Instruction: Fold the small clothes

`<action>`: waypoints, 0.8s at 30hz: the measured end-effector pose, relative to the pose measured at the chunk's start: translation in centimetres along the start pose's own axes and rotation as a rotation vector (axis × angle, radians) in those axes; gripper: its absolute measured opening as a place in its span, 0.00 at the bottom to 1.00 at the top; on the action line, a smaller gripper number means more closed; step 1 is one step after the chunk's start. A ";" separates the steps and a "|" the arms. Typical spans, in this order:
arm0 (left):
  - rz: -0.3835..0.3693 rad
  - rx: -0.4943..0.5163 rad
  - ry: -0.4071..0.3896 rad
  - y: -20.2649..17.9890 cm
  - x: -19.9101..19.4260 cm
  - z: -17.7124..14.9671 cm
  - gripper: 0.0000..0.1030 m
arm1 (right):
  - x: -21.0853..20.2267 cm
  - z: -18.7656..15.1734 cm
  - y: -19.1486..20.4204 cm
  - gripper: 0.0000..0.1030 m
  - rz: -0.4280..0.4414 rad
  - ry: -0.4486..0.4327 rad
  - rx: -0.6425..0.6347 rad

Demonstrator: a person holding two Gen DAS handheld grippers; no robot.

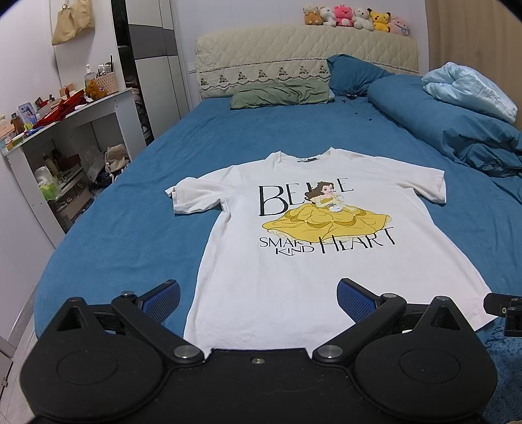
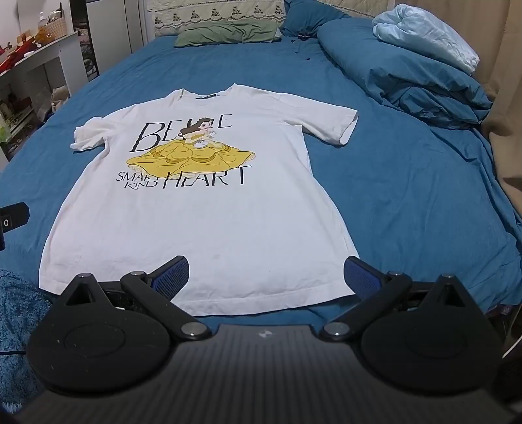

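Observation:
A white T-shirt (image 1: 293,261) with a yellow-dress princess print lies flat, face up, on the blue bed sheet (image 1: 130,234), collar toward the headboard. It also shows in the right wrist view (image 2: 208,221). My left gripper (image 1: 257,296) is open and empty, hovering over the shirt's near left hem. My right gripper (image 2: 266,275) is open and empty, over the near right hem. Both sleeves are spread out.
A rolled blue duvet (image 1: 456,130) and a light blue blanket (image 1: 469,91) lie at the right. A green pillow (image 1: 280,94) and headboard with plush toys (image 1: 355,16) are at the far end. A cluttered white shelf (image 1: 65,137) stands left of the bed.

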State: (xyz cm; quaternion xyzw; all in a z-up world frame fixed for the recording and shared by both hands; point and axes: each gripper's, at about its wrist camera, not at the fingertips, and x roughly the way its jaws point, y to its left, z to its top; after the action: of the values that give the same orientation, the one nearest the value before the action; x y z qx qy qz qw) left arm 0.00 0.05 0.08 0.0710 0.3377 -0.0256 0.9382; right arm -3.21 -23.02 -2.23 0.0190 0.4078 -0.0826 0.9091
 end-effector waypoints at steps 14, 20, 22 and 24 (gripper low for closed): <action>0.004 0.002 -0.007 0.0 -0.2 0.2 1.00 | -0.2 0.0 0.0 1.00 0.000 -0.002 0.000; 0.004 -0.002 -0.016 0.0 -0.4 0.1 1.00 | -0.1 -0.1 0.1 1.00 0.000 -0.002 0.000; 0.003 -0.002 -0.017 0.0 -0.4 0.1 1.00 | -0.2 -0.1 0.1 1.00 0.000 -0.003 0.000; 0.003 -0.002 -0.019 0.0 -0.4 0.1 1.00 | -0.2 -0.1 0.1 1.00 0.000 -0.003 0.000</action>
State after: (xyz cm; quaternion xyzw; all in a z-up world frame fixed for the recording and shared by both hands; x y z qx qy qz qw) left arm -0.25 0.06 0.44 0.0704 0.3286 -0.0246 0.9415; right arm -3.35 -22.90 -2.13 0.0188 0.4065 -0.0824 0.9097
